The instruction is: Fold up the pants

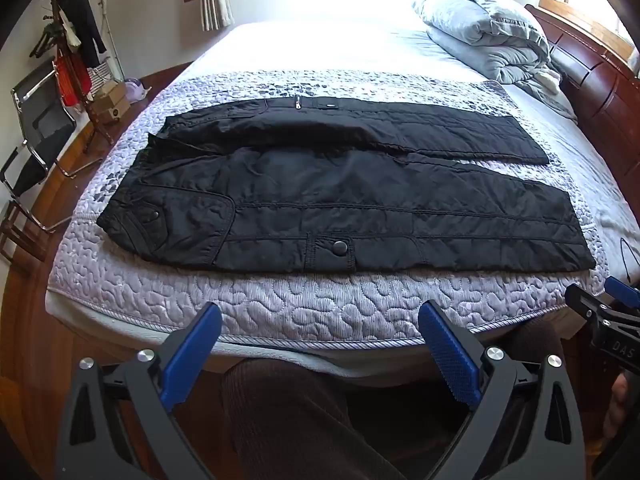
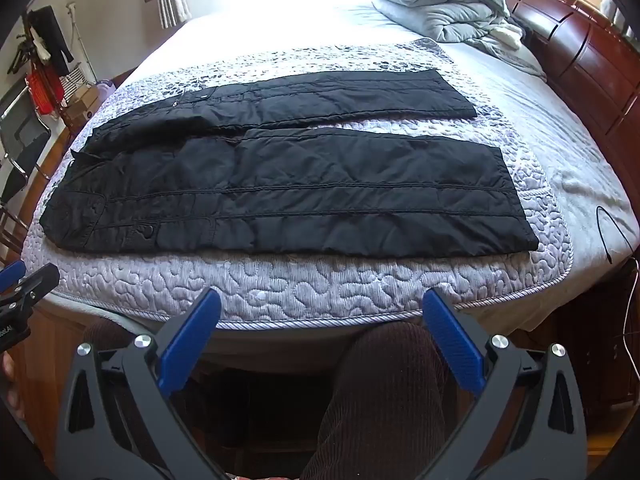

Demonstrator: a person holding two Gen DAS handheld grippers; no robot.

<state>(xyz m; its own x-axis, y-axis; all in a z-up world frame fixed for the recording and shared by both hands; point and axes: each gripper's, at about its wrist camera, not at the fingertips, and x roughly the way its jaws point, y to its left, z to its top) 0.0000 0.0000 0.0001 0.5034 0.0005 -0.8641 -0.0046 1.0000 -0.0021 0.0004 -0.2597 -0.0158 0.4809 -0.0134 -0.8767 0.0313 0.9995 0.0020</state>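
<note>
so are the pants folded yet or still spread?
Spread. The black pants lie flat on the quilted bed cover, both legs apart, side by side; neither open gripper touches them.

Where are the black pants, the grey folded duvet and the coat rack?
black pants (image 1: pixel 360 200), left wrist view, near leg.
grey folded duvet (image 1: pixel 484 36), left wrist view, top fold.
coat rack (image 1: pixel 76 72), left wrist view, wooden pole.

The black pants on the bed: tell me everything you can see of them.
The black pants are quilted, slightly shiny fabric with stitched seam lines, a snap-button pocket flap and a zipper pull near the far edge. They lie flat and unfolded on the lilac quilted bedspread, waist to the left, both legs running right and slightly apart. Only the bedspread touches them; no gripper does.
</note>
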